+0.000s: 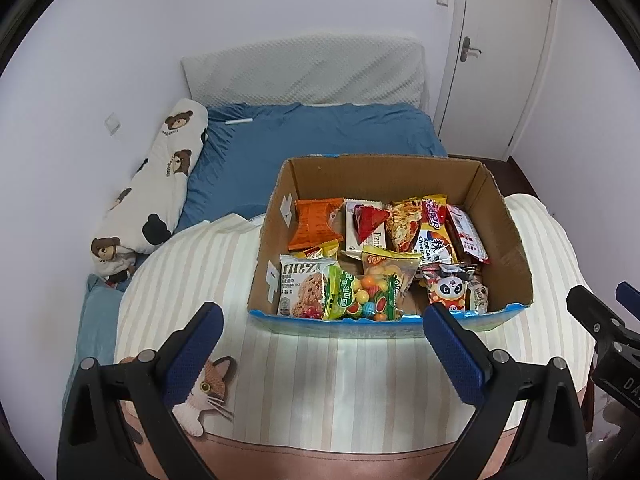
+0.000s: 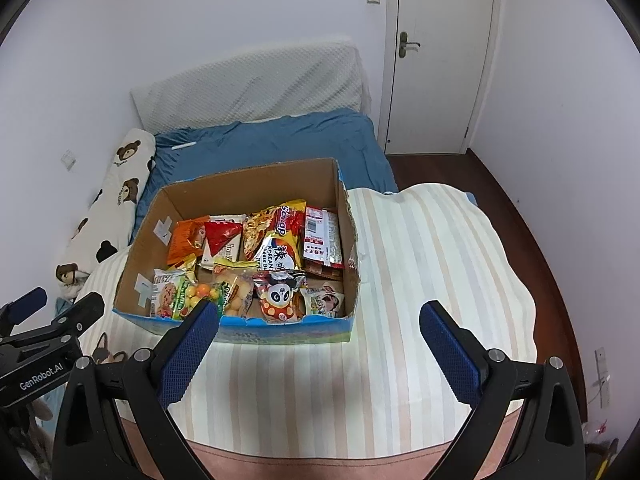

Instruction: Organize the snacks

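An open cardboard box point(image 1: 504, 224) point(image 2: 344, 208) sits on a striped cream mat and holds several snack packets. Among them are a green candy-ball bag point(image 1: 360, 296) point(image 2: 192, 296), a panda packet point(image 1: 450, 292) point(image 2: 280, 300), an orange packet point(image 1: 316, 224) point(image 2: 186, 238) and a red-and-white packet point(image 2: 322, 236). My left gripper point(image 1: 322, 328) is open and empty, hovering in front of the box's near wall. My right gripper point(image 2: 320, 328) is open and empty, in front of the box's near right corner. Each gripper shows at the edge of the other's view.
The striped mat point(image 1: 320, 380) point(image 2: 420, 260) lies over a bed with a blue sheet point(image 1: 320, 132). A bear-print bolster point(image 1: 160, 176) lies along the left wall. A white headboard cushion point(image 1: 304, 72) leans at the back. A closed door point(image 2: 440, 52) and dark floor are at the right.
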`<state>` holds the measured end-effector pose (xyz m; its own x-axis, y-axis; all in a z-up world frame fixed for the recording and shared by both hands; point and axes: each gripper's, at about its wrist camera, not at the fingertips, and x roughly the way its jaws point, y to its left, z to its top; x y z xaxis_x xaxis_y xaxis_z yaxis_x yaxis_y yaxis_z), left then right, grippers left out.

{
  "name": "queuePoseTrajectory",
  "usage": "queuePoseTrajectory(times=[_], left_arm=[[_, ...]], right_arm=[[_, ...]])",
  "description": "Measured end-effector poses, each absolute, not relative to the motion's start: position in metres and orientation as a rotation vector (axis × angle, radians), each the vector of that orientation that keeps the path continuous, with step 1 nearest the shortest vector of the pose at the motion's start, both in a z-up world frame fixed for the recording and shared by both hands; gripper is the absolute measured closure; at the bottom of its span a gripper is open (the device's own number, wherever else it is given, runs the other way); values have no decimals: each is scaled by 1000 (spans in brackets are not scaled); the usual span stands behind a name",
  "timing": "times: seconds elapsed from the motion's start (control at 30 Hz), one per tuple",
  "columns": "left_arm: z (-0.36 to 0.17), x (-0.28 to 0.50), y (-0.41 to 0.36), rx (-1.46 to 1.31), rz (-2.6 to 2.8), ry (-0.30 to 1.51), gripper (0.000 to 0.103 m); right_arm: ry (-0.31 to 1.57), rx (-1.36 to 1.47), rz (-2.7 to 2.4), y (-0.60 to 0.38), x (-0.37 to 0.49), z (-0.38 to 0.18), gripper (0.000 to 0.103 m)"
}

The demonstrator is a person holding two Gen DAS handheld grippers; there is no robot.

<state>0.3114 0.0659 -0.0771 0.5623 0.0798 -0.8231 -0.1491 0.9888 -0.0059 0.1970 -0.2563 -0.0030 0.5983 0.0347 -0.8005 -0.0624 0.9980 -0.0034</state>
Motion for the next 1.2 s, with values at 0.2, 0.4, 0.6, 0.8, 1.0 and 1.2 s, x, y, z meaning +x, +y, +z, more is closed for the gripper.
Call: queuePoseTrajectory(times=[0.2, 0.4, 0.6, 0.8, 1.0, 1.2], left_arm=[[-88, 323, 69, -91, 124, 1001, 0], [-93, 327, 67, -85, 118, 1018, 0], [-93, 327, 66, -75, 114, 1019, 1], [-93, 327, 65, -74, 114, 1020, 1], [-93, 326, 64, -75, 113, 1018, 0], [-91, 325, 64, -79, 114, 1018, 0]], right_arm=[[960, -28, 52, -253, 207, -14, 1], [974, -28, 44, -253, 210, -19, 1], [975, -29, 45, -253, 210, -18, 1], [979, -33, 44, -253, 207, -17, 1], [977, -30, 44, -254, 205, -16, 1], [983, -25, 52, -254, 205, -14, 1]])
